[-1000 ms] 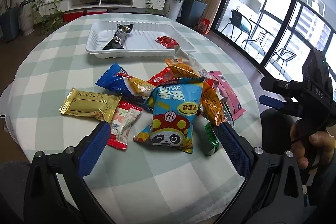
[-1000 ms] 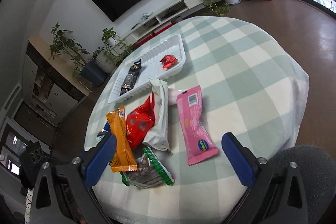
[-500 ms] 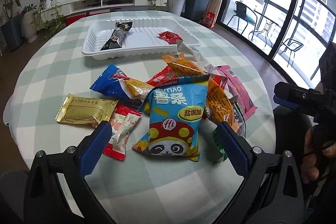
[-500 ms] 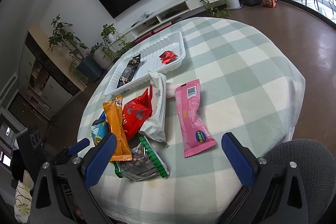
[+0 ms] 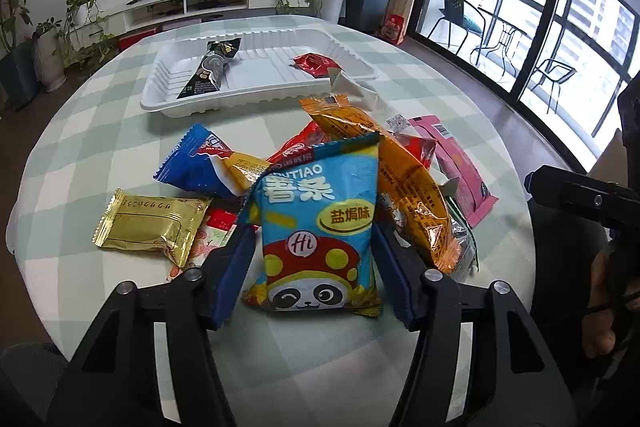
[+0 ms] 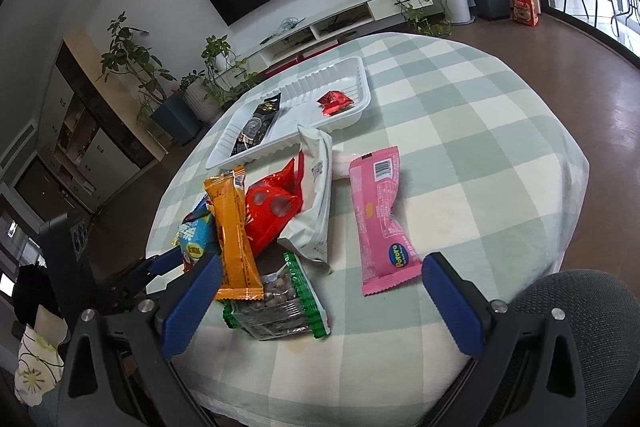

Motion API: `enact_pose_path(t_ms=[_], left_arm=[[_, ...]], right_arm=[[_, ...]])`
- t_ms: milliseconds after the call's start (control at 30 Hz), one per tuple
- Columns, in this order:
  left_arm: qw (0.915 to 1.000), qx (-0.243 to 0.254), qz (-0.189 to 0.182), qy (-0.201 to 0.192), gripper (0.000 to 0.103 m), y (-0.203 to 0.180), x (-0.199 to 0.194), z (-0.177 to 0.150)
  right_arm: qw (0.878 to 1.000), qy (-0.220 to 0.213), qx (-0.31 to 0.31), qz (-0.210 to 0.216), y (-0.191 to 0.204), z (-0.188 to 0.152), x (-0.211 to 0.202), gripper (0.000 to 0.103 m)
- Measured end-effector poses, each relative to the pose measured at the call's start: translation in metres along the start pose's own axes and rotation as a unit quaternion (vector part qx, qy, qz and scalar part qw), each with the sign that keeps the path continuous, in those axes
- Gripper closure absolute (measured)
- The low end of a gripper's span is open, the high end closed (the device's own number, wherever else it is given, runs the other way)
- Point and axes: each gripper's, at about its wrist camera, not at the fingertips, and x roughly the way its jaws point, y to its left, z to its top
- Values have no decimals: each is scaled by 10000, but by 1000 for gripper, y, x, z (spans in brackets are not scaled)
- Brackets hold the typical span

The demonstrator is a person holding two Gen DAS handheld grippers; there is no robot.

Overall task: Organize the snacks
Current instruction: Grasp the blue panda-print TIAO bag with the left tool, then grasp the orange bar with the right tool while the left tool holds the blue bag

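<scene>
Tablecloth (image 5: 328,359): pale green and cream checks. Tray (image 5: 256,101): white. Chip bag (image 5: 320,227): light blue, yellow label, red-capped panda. Snack bar (image 6: 380,223): pink. Long packet (image 6: 232,231): orange. Small pack (image 5: 150,225): gold. Gripper pads (image 6: 452,311): blue on black.

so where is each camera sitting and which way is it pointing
Left wrist: on the left gripper, low over the table's near edge, facing the white tray and TV wall; its pads flank the blue panda bag; the right gripper shows at right.
Right wrist: on the right gripper, wide open, looking across the snack pile; the left gripper shows at left.
Shared: tray, panda bag, orange packet, pink packet.
</scene>
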Motion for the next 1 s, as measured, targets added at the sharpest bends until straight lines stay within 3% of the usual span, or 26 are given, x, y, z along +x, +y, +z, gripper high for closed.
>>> enact_pose_path(t_ms=[200, 533, 700, 767, 833, 1000], left_arm=[[9999, -6, -127, -10, 66, 5, 1, -1], [9990, -257, -360, -106, 69, 24, -7, -3], [9979, -398, -474, -179, 69, 34, -12, -8], [9973, -451, -549, -208, 69, 37, -13, -12], [9963, -495, -646, -264, 69, 38, -15, -15], [9947, -552, -792, -354, 69, 40, -20, -18]], right_arm=[[9997, 6, -245, 30, 12, 0, 3, 1], [9974, 59, -713, 45, 38, -1, 15, 3], [9955, 210, -925, 57, 50, -6, 26, 13], [9940, 314, -1047, 44, 58, -10, 30, 25], [9919, 397, -1206, 38, 65, -17, 32, 30], [9868, 538, -1525, -30, 79, -29, 39, 37]])
